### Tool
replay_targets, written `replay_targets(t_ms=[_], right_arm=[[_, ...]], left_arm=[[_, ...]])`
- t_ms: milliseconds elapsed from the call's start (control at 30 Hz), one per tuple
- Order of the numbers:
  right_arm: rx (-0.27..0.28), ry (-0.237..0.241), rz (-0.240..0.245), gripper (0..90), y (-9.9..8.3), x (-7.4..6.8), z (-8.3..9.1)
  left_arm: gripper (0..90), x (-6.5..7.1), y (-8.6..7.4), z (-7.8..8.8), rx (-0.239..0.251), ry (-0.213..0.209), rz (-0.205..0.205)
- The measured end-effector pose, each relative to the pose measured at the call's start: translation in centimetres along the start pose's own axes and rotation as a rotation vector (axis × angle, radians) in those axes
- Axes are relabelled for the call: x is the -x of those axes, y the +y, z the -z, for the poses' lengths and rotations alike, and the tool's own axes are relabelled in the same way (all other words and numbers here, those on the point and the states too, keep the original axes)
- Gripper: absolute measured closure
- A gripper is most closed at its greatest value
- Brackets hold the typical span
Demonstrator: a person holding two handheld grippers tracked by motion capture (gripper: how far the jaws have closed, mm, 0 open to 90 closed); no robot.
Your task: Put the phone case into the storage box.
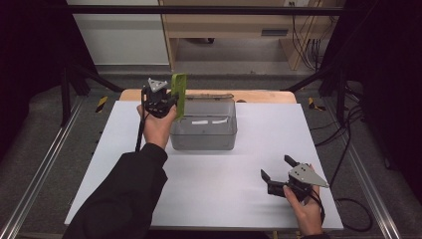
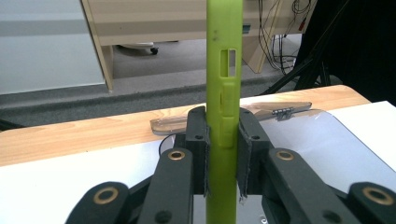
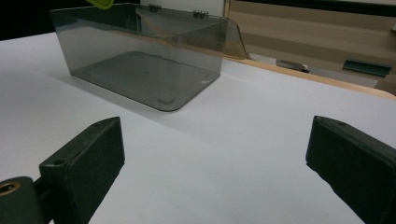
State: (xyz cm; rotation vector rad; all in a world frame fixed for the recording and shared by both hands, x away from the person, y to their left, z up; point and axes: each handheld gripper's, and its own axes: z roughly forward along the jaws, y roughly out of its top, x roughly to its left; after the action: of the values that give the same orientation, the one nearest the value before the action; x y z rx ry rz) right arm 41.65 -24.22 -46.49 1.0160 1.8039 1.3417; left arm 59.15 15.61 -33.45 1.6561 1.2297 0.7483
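High view shows left hand-held gripper (image 1: 168, 101) clamped on green case (image 1: 179, 94) above box (image 1: 204, 124), probably lowering next; right hand-held gripper (image 1: 275, 174) wide open, empty.

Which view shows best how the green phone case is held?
The left gripper view: the green case stands edge-on, clamped between the left tool's pads. The high view shows it small beside the clear box; the right gripper view catches one corner.

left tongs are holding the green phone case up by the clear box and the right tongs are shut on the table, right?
Not quite. The right tongs are open, with nothing between their jaws, as the right gripper view shows. The rest holds: the left tongs are shut on the green phone case, held upright by the clear box, whose lid is open.
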Motion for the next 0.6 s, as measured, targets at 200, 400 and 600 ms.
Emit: replay_targets(t_ms=[200, 400, 600], right_arm=[[-0.003, 0.001, -0.001, 4.6, 0.0, 0.0, 0.0], [-0.004, 0.001, 0.004, 4.6, -0.1, -0.1, -0.1], [-0.005, 0.002, 0.001, 4.6, -0.1, -0.1, -0.1]], left_arm=[[77.7, -0.1, -0.6, 0.1, -0.008, 0.003, -0.009], [77.7, -0.1, -1.2, 0.1, -0.025, 0.009, -0.031], [77.7, -0.1, -2.1, -0.2, -0.049, 0.014, -0.038]])
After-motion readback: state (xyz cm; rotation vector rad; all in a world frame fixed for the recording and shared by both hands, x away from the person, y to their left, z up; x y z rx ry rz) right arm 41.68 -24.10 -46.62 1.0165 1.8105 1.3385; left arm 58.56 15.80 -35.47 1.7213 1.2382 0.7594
